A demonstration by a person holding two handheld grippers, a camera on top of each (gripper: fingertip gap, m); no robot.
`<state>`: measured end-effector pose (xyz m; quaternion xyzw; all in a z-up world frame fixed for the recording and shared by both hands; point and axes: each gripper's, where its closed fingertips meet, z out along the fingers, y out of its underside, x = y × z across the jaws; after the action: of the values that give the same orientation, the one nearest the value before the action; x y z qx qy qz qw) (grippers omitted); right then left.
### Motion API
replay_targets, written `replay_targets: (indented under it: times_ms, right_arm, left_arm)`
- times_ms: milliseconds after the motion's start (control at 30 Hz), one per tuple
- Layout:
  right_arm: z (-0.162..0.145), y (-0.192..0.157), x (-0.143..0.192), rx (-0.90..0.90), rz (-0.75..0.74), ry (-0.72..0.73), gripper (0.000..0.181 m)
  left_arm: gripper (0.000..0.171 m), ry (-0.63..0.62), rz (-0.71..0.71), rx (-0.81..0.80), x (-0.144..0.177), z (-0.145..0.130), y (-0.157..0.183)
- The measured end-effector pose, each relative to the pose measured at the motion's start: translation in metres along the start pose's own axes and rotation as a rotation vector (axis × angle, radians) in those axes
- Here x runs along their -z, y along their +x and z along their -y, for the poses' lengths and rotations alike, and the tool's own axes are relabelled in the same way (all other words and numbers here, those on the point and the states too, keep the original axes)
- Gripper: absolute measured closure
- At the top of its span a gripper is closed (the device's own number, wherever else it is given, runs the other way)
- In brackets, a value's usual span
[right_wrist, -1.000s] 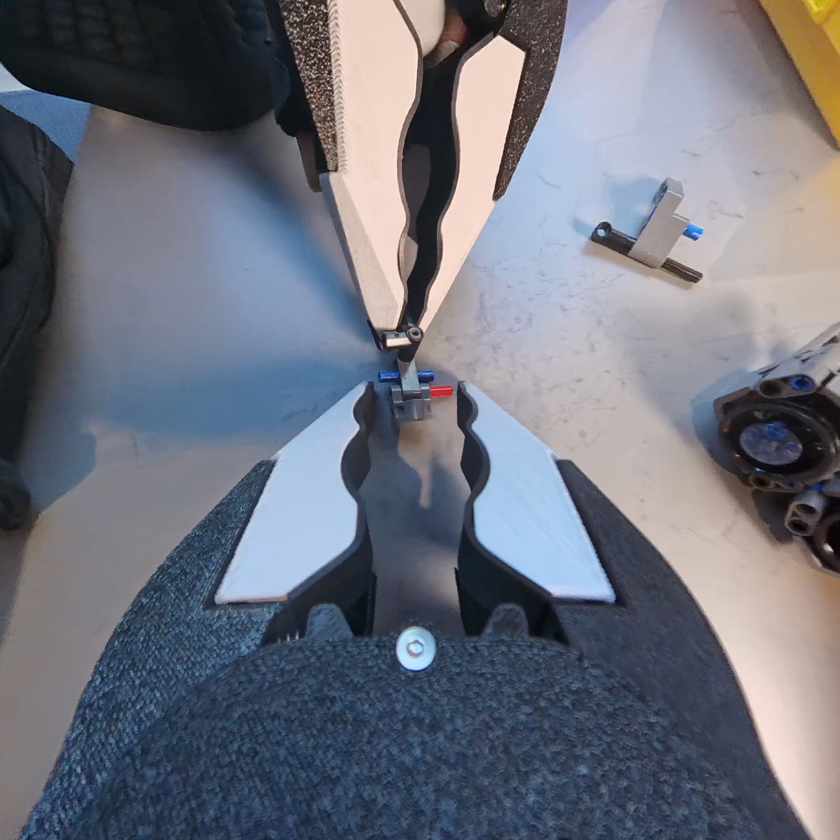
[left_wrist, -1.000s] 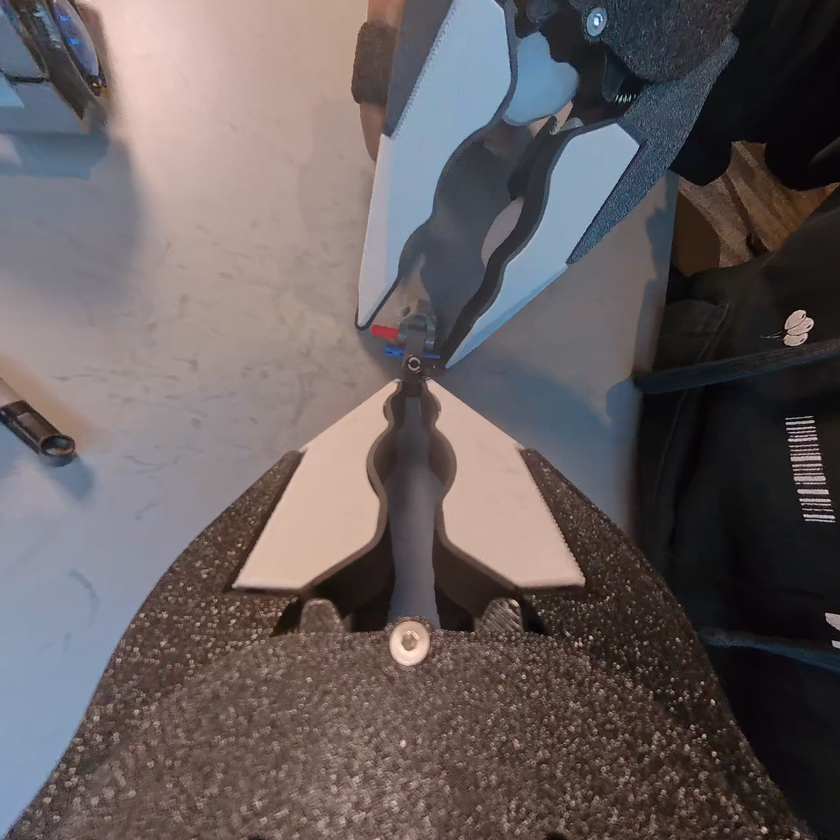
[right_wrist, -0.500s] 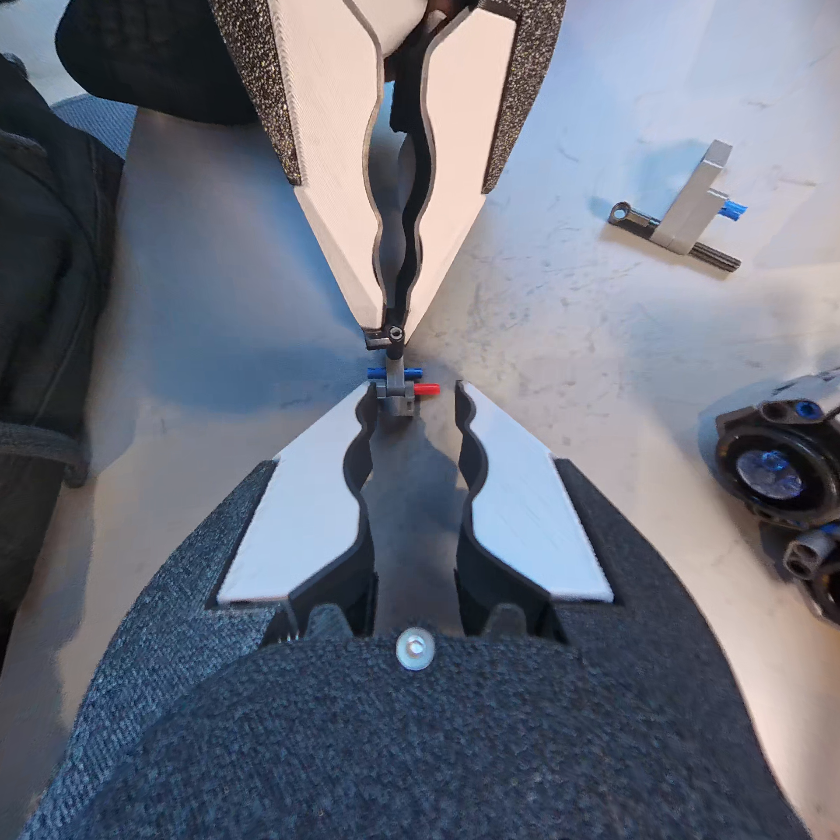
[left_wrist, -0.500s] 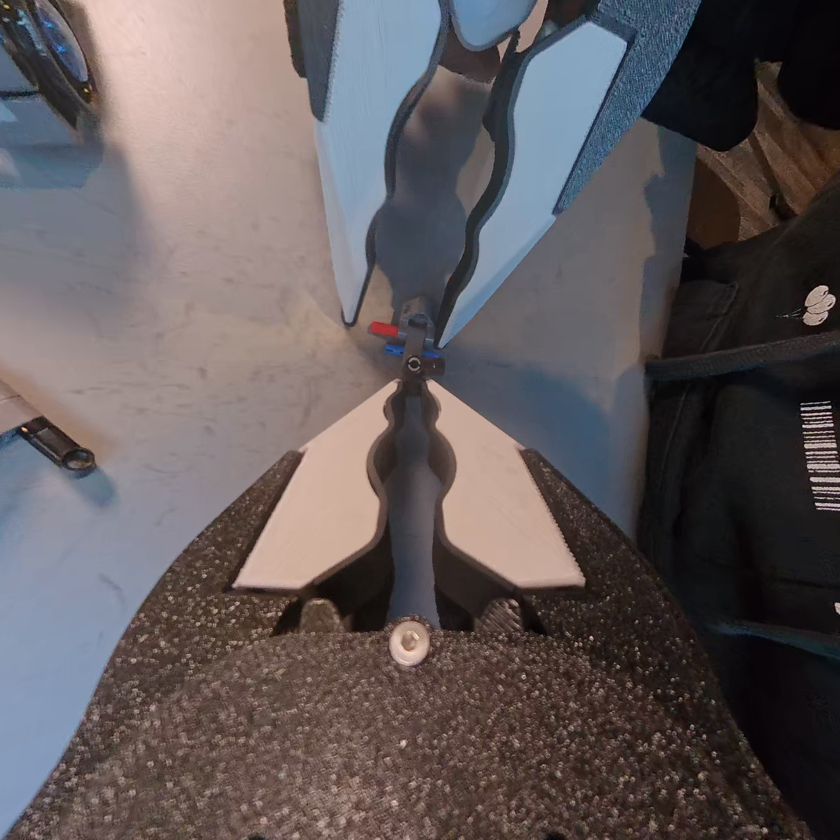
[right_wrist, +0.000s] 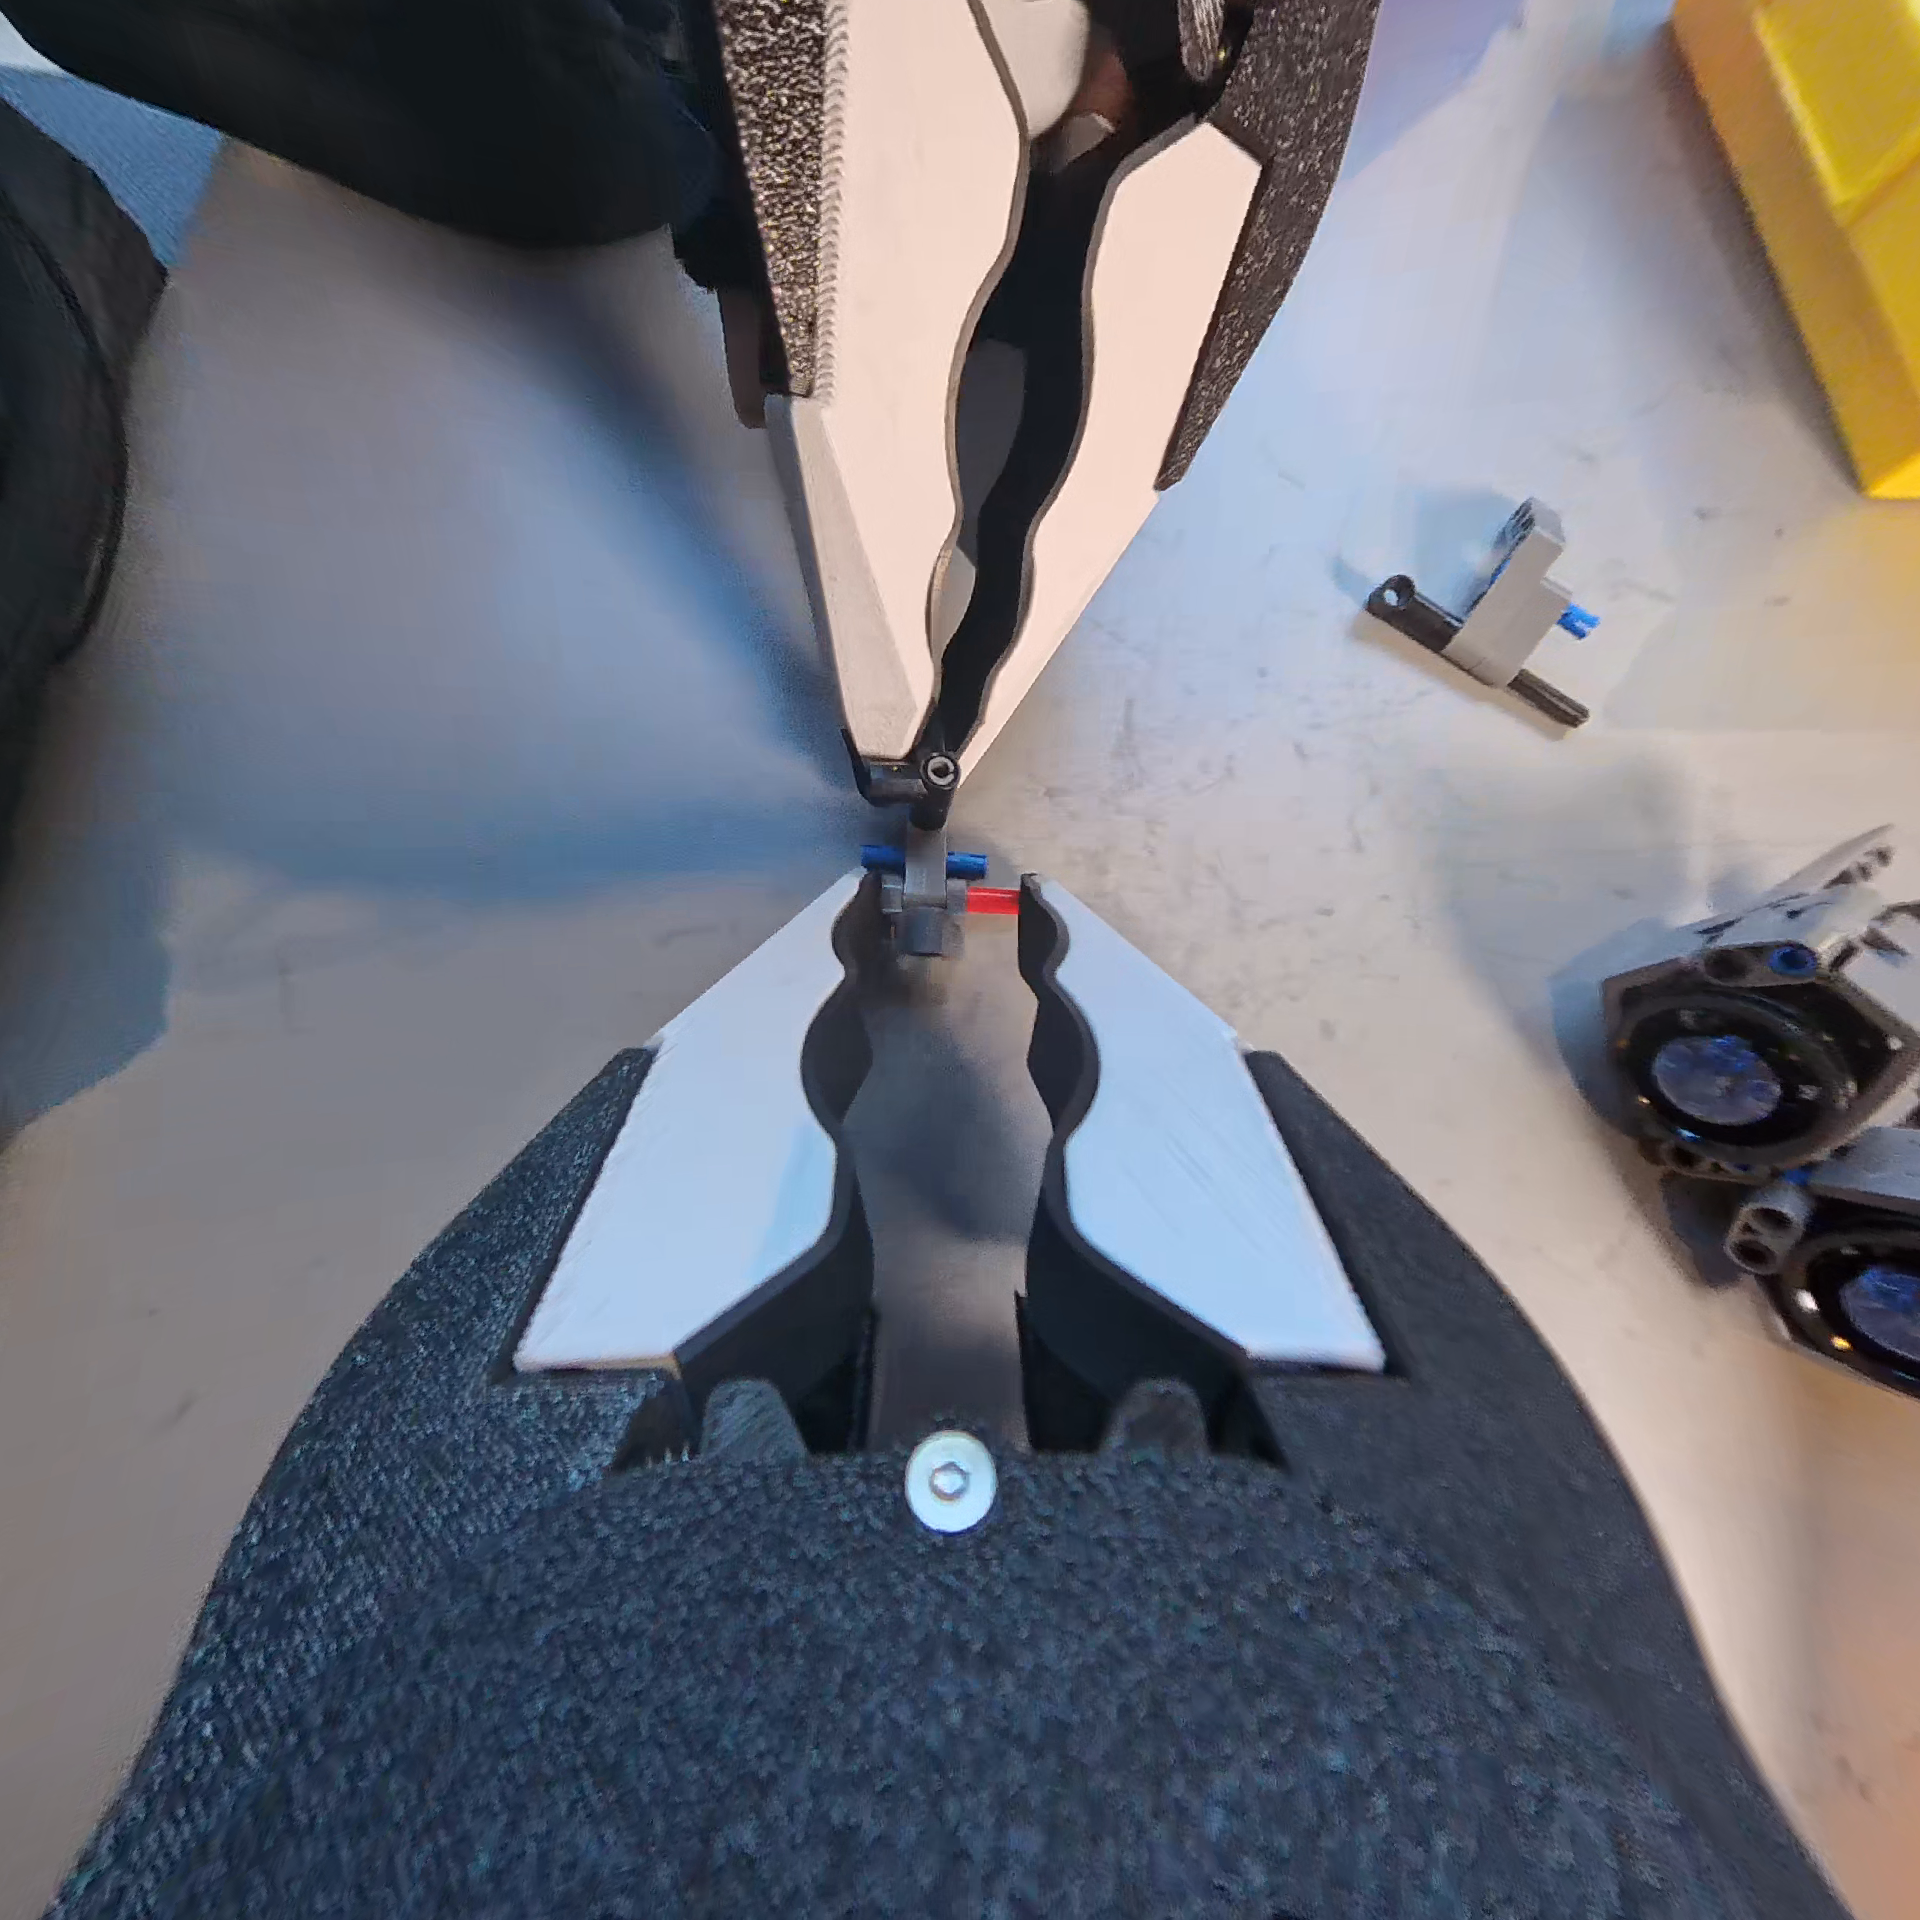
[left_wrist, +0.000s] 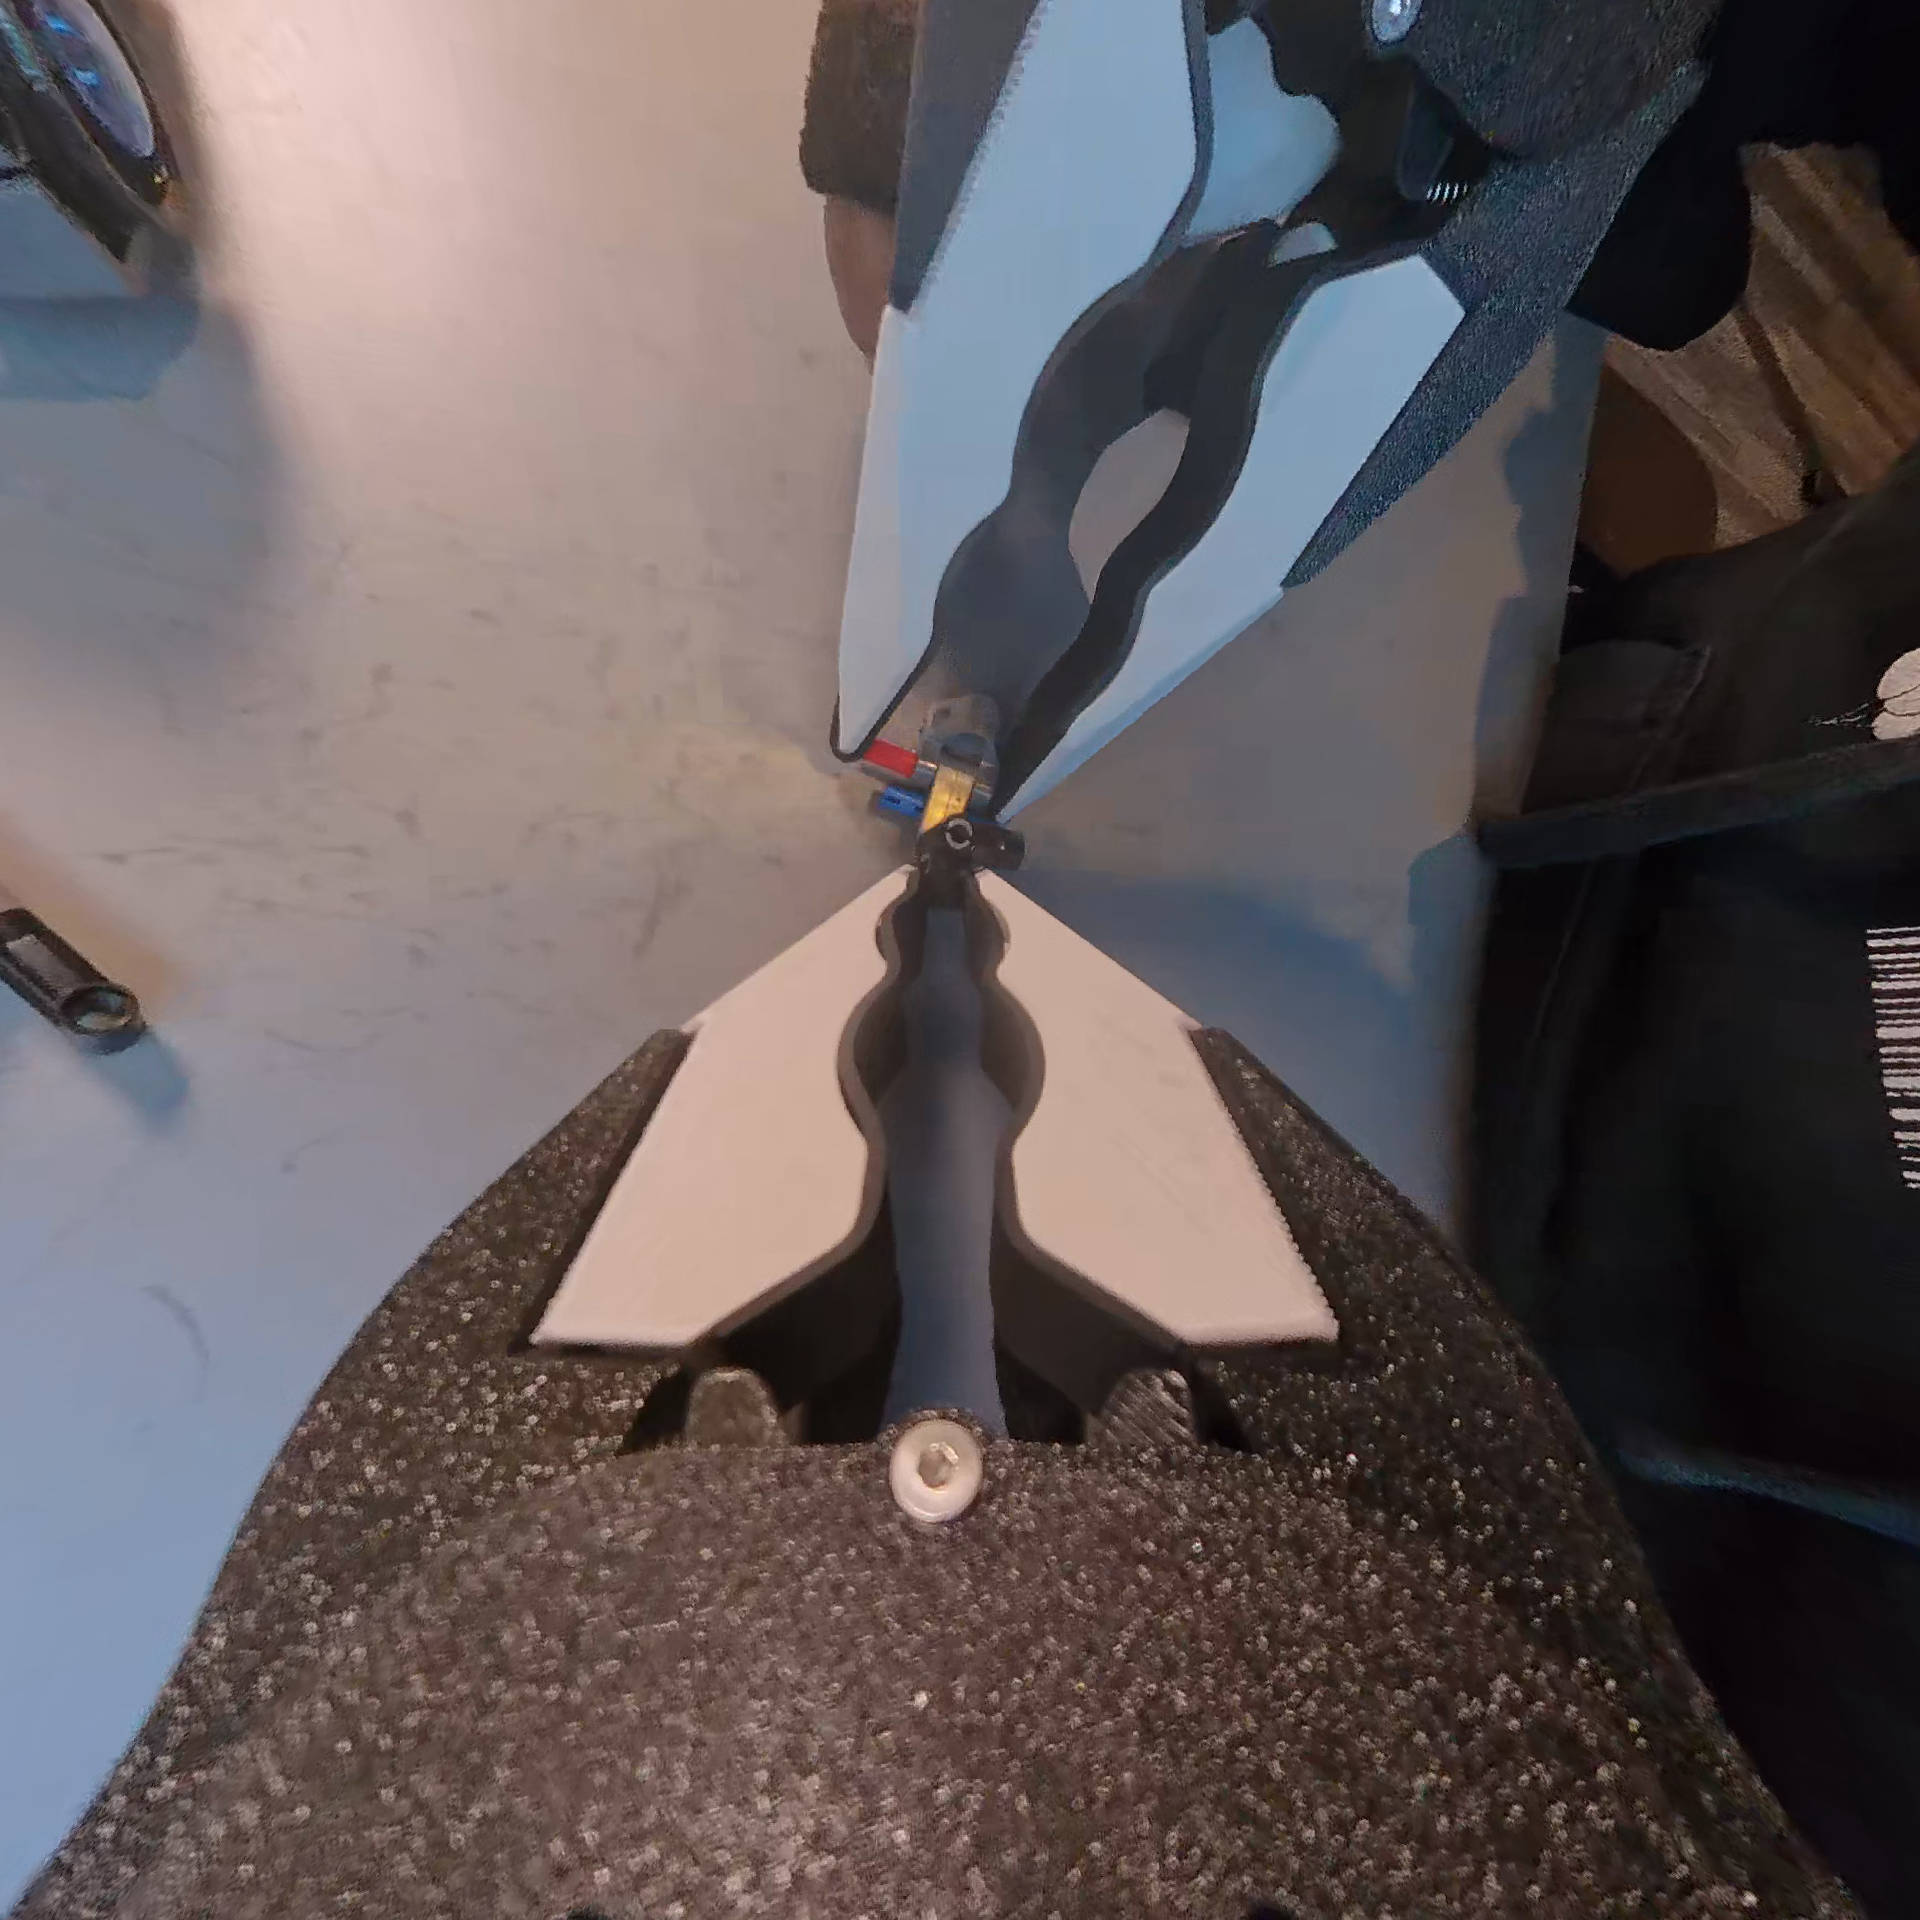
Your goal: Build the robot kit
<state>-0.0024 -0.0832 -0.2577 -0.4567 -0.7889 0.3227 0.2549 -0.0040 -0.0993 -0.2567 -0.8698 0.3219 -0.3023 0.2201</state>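
In the left wrist view my left gripper [left_wrist: 951, 878] is shut on a small black connector [left_wrist: 961, 836]. That connector joins a small grey piece [left_wrist: 961, 722] with a red pin [left_wrist: 888, 758] and a blue pin [left_wrist: 899, 800]. My right gripper [right_wrist: 945, 888] faces it tip to tip. Its jaws stand narrowly apart around the grey piece [right_wrist: 920, 899]. The left finger touches the piece and the red pin [right_wrist: 987, 899] meets the right finger. The left gripper [right_wrist: 914, 758] shows at the top of the right wrist view, holding the black connector [right_wrist: 920, 774] above the pale table [right_wrist: 1299, 831].
A grey-and-black part with a blue pin [right_wrist: 1496, 613] lies at the right. Two grey-black round motor-like units [right_wrist: 1756, 1070] sit at the far right, and a yellow box [right_wrist: 1829, 208] at the top right. A person's dark clothing [left_wrist: 1714, 1039] lines the table edge. A black rod [left_wrist: 73, 997] lies at the left.
The right gripper's jaws have narrowed onto the grey piece. Both grippers have shifted slightly, and the piece stays between their tips.
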Motion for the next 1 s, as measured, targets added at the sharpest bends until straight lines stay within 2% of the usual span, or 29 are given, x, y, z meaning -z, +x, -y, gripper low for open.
replay_targets:
  times_ms: [167,233,300,367,433,567,633,767,900,1000]
  right_arm:
    - [0.003,0.004,0.008,0.107,-0.114,0.040,0.158]
    - [0.005,0.005,0.013,0.159,-0.151,0.059,0.158]
    - [0.008,0.005,0.018,0.214,-0.185,0.075,0.158]
    - [0.012,0.004,0.022,0.249,-0.216,0.090,0.157]
    - [0.017,0.005,0.026,0.306,-0.253,0.106,0.157]
    - [0.031,0.003,0.035,0.430,-0.318,0.139,0.157]
    - [0.037,0.004,0.040,0.498,-0.358,0.140,0.158]
    - [0.042,0.006,0.047,0.615,-0.418,0.112,0.157]
    - [0.042,0.005,0.051,0.723,-0.473,0.082,0.157]
    - [0.046,0.004,0.055,0.780,-0.511,0.087,0.158]
  left_arm:
    - [0.164,0.101,-0.027,0.036,0.002,0.007,0.005]
    - [0.157,0.156,-0.056,0.063,0.007,0.011,0.007]
    - [0.146,0.219,-0.117,0.099,0.015,0.018,0.013]
    - [0.145,0.277,-0.173,0.135,0.021,0.024,0.017]
    - [0.136,0.313,-0.235,0.183,0.024,0.028,0.021]
    - [0.129,0.427,-0.395,0.344,0.031,0.046,0.024]
    - [0.132,0.443,-0.445,0.386,0.030,0.051,0.024]
    - [0.146,0.418,-0.476,0.346,0.028,0.056,0.034]
    - [0.146,0.398,-0.432,0.300,0.025,0.058,0.034]
    - [0.146,0.423,-0.472,0.318,0.030,0.061,0.037]
